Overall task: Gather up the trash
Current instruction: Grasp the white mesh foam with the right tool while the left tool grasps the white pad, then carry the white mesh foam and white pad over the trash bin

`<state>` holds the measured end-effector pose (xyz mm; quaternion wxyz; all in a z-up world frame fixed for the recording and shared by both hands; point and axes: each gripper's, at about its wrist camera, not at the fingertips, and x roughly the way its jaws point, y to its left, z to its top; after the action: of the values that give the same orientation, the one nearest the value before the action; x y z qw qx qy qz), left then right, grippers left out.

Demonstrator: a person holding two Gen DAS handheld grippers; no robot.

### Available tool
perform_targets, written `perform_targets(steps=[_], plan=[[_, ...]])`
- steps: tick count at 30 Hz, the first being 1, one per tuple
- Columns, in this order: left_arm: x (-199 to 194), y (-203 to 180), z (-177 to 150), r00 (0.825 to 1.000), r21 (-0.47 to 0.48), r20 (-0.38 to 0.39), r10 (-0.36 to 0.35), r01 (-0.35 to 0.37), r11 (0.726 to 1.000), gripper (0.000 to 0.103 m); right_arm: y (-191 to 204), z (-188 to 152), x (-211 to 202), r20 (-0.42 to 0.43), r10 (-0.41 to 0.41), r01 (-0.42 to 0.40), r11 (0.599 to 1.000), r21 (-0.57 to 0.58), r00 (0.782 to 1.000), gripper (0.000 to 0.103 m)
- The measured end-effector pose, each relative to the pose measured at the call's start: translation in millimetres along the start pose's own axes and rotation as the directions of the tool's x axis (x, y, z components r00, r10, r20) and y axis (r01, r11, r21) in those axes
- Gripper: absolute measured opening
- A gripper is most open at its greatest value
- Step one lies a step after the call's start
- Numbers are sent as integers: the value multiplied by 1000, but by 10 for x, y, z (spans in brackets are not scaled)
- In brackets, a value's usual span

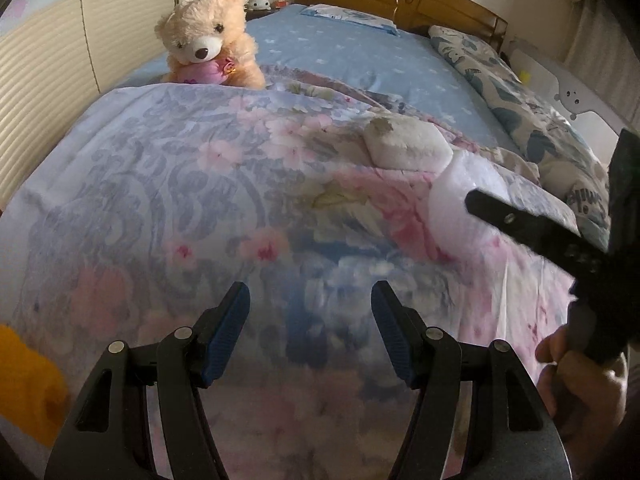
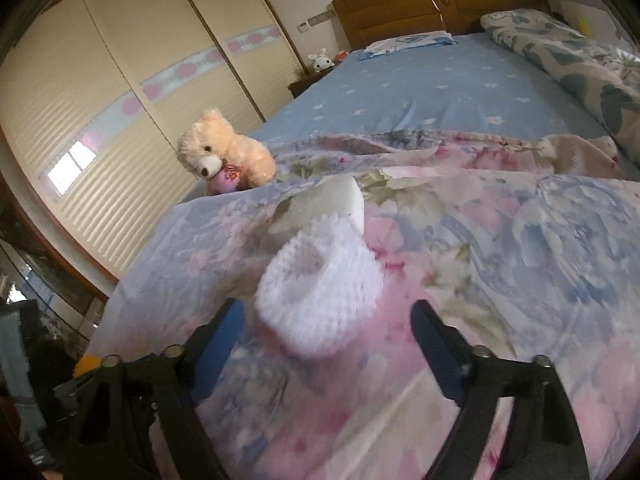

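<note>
A crumpled white foam sheet (image 2: pixel 320 300) lies on the floral quilt (image 2: pixel 500 260), just ahead of my right gripper (image 2: pixel 326 320), which is open with the sheet between its fingertips. A white foam block (image 2: pixel 332 200) with a stained face lies just beyond it. In the left wrist view the block (image 1: pixel 408 142) and the sheet (image 1: pixel 460 200) lie at the right, and my right gripper's finger (image 1: pixel 520 224) reaches over the sheet. My left gripper (image 1: pixel 310 312) is open and empty above the quilt (image 1: pixel 180 200).
A cream teddy bear (image 1: pixel 210 40) sits at the quilt's far left edge, also in the right wrist view (image 2: pixel 224 152). Beyond are the blue bedsheet (image 1: pixel 360 52), a patterned blanket (image 1: pixel 540 120) at the right, the wooden headboard (image 2: pixel 440 0) and wardrobe doors (image 2: pixel 120 100) on the left.
</note>
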<state>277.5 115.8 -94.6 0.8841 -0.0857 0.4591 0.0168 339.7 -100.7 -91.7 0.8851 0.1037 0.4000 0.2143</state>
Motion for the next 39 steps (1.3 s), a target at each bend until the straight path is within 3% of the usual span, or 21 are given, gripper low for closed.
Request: perform_targets(steps=[2,12,14,17,21,22,23,24,25,27,30,39], plan=[[64,-39,69,1000,-1,-3,-10,10,1000,64,-24,18,64,-20,14,-14,1000,3,1000,31],[390,-470,496,998,79,26,-56,53,995,70,-487,-173,-530,59,39,-46,991,123,997,28],[487,-573,615,998,114,35,-61,57,992,77,-622,-261,-702,67,38,-48,987,155,997,28],[618,-659,775,998,164,46,-46,37,986,84,-732,-368,-887,63,38,-48,983,177,997,28],[762,-720,919,996,213,84,-23,5,977,84,-784,-472,-1082,67,30,-41,983,181,997,28],[782,-717,940,996,215,89,-27,7,977,78,-785,-498,-1118,66,29,-41,983,180,997,28],[800,-722,946,995,219,87,-41,21,976,55,-785,-516,-1145,65,28,-39,983,180,998,28],[828,-742,947,995,229,60,-85,69,971,42,-785,-536,-1169,63,28,-39,983,182,998,28],[828,-769,935,995,237,54,-88,73,969,42,-780,-549,-1177,59,29,-40,982,184,998,28],[797,-838,875,996,270,67,-55,35,962,24,-781,-591,-1211,55,26,-35,982,186,998,28],[734,-848,781,997,247,51,-55,41,968,17,-804,-659,-1259,52,24,-33,981,193,998,28],[144,-1009,261,988,212,61,-144,129,969,15,-896,-771,-1529,79,-13,-3,982,191,997,28]])
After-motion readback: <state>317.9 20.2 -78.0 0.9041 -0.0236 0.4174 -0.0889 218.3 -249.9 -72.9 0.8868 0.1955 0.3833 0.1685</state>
